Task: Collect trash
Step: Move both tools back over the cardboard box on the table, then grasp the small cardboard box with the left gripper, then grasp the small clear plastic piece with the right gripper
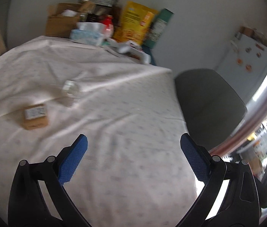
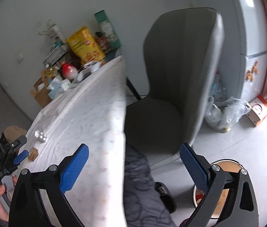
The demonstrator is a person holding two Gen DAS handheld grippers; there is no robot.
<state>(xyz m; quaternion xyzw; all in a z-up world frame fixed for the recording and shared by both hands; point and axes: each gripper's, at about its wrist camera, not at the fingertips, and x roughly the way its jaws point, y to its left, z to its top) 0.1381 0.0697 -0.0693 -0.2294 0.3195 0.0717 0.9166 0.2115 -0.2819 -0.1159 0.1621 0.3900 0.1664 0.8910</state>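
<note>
A small brown cardboard box (image 1: pixel 36 116) with a white label lies on the table's white cloth (image 1: pixel 114 113), ahead and left of my left gripper (image 1: pixel 133 145), which is open and empty. A crumpled clear wrapper (image 1: pixel 70 89) lies just beyond the box. In the right wrist view the box (image 2: pixel 33 153) and the wrapper (image 2: pixel 40 135) show at the far left, near the left gripper's blue fingertip (image 2: pixel 20 157). My right gripper (image 2: pixel 134 154) is open and empty over the table's right edge. A round bin (image 2: pixel 226 189) stands on the floor under its right finger.
A grey chair (image 2: pixel 173 87) stands at the table's right side. Boxes, a yellow bag (image 1: pixel 135 22) and bottles crowd the table's far end. A fridge (image 1: pixel 247 56) and a clear plastic bag (image 2: pixel 226 113) are beyond the chair. A black slipper (image 2: pixel 166 196) lies on the floor.
</note>
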